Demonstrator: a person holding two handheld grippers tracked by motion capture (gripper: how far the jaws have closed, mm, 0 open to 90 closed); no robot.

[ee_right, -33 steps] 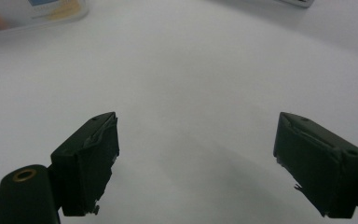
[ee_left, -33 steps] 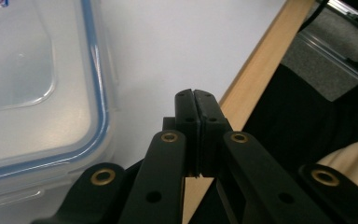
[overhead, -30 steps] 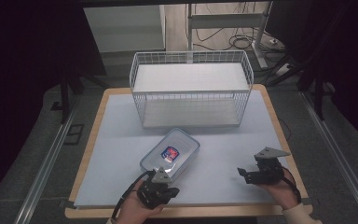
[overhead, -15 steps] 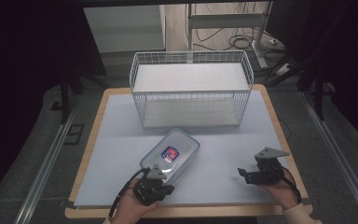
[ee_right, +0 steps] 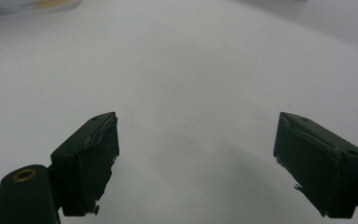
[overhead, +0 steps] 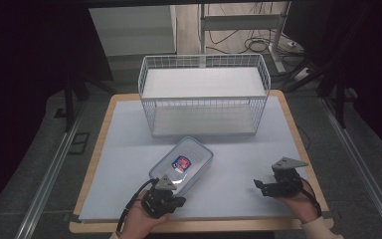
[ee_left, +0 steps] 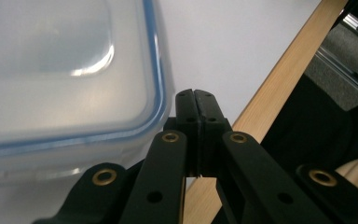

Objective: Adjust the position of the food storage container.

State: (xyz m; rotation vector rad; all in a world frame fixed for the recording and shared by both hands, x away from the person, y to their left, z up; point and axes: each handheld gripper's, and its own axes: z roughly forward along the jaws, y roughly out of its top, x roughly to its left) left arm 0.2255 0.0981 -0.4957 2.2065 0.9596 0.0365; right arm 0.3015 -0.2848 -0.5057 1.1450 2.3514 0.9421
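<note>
Container (overhead: pixel 183 164) lies just beside the pressed-together left tongs (ee_left: pixel 196 100), well apart from the spread right tongs (ee_right: pixel 196 163).

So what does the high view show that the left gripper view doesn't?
High view alone: the wire basket at the far side of the table, the red and blue label on the container's lid, the right gripper with its jaws apart, and the person's hands.
Left gripper view alone: the left gripper shut with its jaw tips pressed together, beside the container's blue-edged corner, nothing between them.
Both: the container, the pale mat and the table's wooden edge.
</note>
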